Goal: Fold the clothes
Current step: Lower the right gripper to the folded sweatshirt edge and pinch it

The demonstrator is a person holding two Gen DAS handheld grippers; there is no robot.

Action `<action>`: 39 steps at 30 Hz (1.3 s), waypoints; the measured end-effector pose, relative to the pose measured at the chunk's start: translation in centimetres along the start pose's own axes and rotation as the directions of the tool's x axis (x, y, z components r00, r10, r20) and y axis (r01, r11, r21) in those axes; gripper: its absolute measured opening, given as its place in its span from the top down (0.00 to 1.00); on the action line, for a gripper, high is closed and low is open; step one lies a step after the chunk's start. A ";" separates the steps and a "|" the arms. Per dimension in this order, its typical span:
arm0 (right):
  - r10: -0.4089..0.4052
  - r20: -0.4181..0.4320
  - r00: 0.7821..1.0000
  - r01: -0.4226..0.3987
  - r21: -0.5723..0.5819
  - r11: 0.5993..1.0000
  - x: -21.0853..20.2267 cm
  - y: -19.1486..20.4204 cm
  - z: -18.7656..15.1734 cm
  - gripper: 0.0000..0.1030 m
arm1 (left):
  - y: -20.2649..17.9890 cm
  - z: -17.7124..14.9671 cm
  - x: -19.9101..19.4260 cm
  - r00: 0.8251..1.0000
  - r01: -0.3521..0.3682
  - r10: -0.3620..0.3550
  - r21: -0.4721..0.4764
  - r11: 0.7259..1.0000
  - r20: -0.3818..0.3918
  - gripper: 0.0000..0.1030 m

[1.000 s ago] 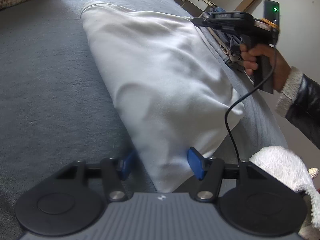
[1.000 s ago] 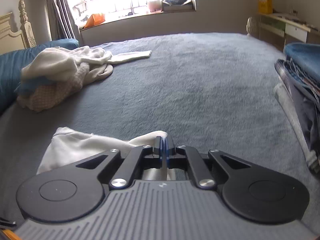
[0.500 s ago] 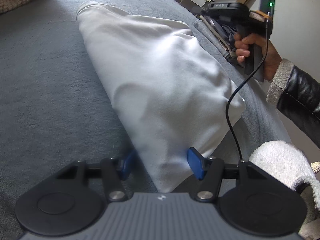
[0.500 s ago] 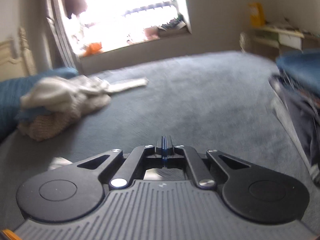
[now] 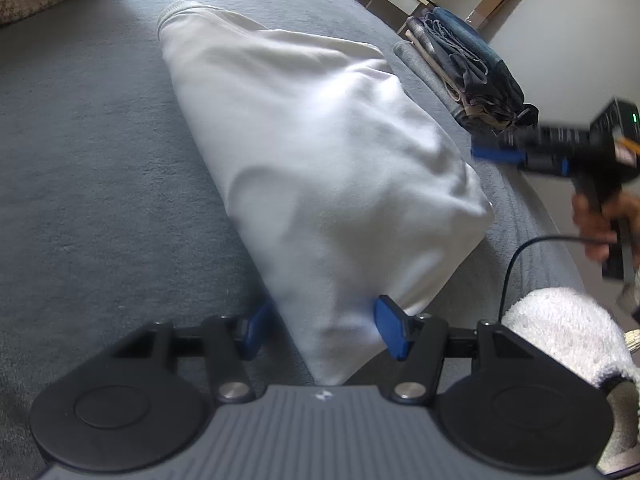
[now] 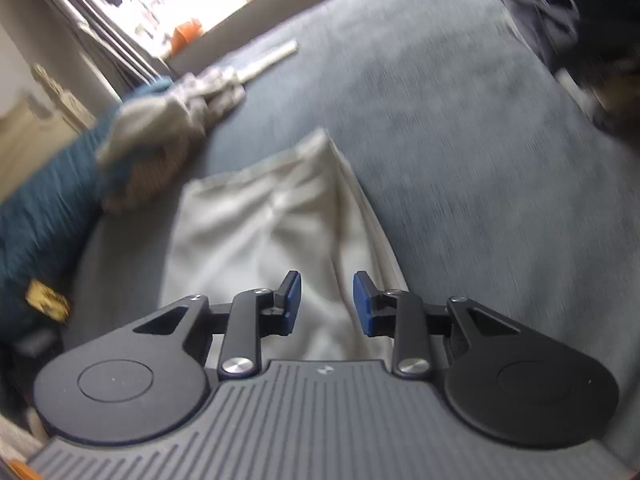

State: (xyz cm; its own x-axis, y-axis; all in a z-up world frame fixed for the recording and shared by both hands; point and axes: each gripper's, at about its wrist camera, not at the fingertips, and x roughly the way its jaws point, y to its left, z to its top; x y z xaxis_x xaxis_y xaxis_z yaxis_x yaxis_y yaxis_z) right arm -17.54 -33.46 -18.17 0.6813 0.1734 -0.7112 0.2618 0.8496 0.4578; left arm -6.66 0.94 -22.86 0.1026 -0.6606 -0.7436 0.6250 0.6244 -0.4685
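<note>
A white garment (image 5: 320, 168) lies folded into a long strip on the grey bed cover (image 5: 100, 160). My left gripper (image 5: 323, 330) stands open at its near corner. The cloth runs between the blue pads and covers part of the left pad (image 5: 256, 326). My right gripper (image 6: 326, 304) hovers over the garment (image 6: 256, 232); its jaws are opening and nothing is pinched between them. In the left wrist view the right gripper (image 5: 496, 155) shows blurred, off the garment's right edge, held by a hand (image 5: 596, 220).
A stack of folded dark clothes (image 5: 468, 64) sits at the bed's far right edge. A heap of unfolded clothes (image 6: 160, 132) and a blue pillow (image 6: 40, 220) lie at the far left. A cable (image 5: 516, 264) hangs from the right gripper beside a fluffy white cuff (image 5: 560, 328).
The right gripper swung from the garment's far end back to its right side, tilted down over it, and its jaws went from shut to partly open. The left gripper stayed put.
</note>
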 end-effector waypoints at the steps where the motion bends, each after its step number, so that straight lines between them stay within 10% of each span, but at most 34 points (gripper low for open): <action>1: -0.015 -0.018 1.000 0.015 -0.012 1.000 0.2 0.0 -0.7 0.73 | 0.0 0.0 -0.2 1.000 0.000 0.000 -0.006 1.000 -0.001 0.43; 7: -0.132 -0.078 0.988 0.093 -0.375 0.922 1.4 4.5 -4.0 0.94 | 0.4 0.7 -2.0 0.999 -0.038 0.038 -0.032 0.999 0.020 0.45; 13: -0.264 0.044 0.963 0.183 -0.828 0.530 2.0 10.2 -8.4 0.92 | 0.0 1.8 -4.5 0.992 -0.047 0.050 -0.023 0.999 0.118 0.45; 14: -0.265 0.051 0.963 0.189 -0.828 0.528 1.9 10.2 -8.3 0.92 | -0.3 2.0 -4.2 0.991 -0.049 0.050 -0.008 0.999 0.123 0.45; 23: -0.037 -0.003 0.999 0.036 -0.223 0.974 -1.4 2.6 -1.8 0.91 | -1.5 2.5 -2.2 0.990 -0.063 0.056 0.049 0.997 0.130 0.45; 28: 0.090 -0.056 0.994 -0.086 0.066 0.994 1.0 -0.9 -1.4 0.77 | -0.7 2.3 -1.9 0.990 -0.061 0.058 0.016 0.998 0.128 0.45; 31: 0.027 -0.031 0.999 -0.027 0.004 1.000 1.7 0.2 -2.1 0.98 | -0.7 2.4 -2.0 0.989 -0.061 0.058 0.013 0.998 0.134 0.45; 39: -0.101 -0.024 0.995 0.101 -0.006 0.995 2.6 -0.3 -2.4 0.98 | -0.5 2.1 -0.9 0.990 -0.089 0.088 0.003 0.996 0.112 0.43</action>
State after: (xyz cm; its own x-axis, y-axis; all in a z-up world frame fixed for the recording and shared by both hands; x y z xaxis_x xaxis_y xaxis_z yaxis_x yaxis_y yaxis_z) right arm -17.47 -32.10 -21.46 0.6351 0.0986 -0.7661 0.3245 0.8659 0.3806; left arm -5.47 0.29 -20.95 0.2433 -0.6459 -0.7236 0.6159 0.6792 -0.3992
